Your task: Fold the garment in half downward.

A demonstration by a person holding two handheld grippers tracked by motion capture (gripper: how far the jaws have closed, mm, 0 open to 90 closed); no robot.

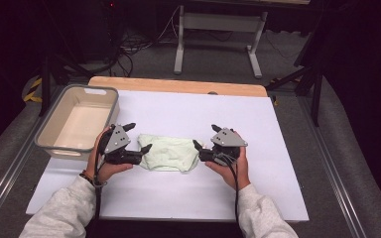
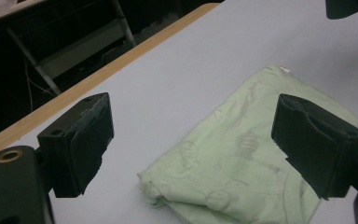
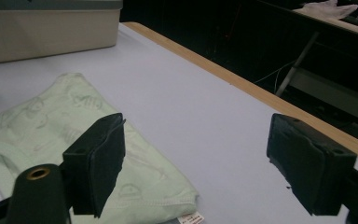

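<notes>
A folded pale green garment (image 1: 169, 153) lies on the white desk (image 1: 188, 198) between the two grippers; the left gripper (image 1: 138, 137) has its fingers spread, seemingly clear of the cloth; the right gripper (image 1: 207, 137) likewise, fingers spread, gripping nothing.

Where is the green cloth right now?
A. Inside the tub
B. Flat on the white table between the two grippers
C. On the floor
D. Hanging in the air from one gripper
B: the folded green cloth lies on the white table, with the left gripper and right gripper open at its sides.
</notes>
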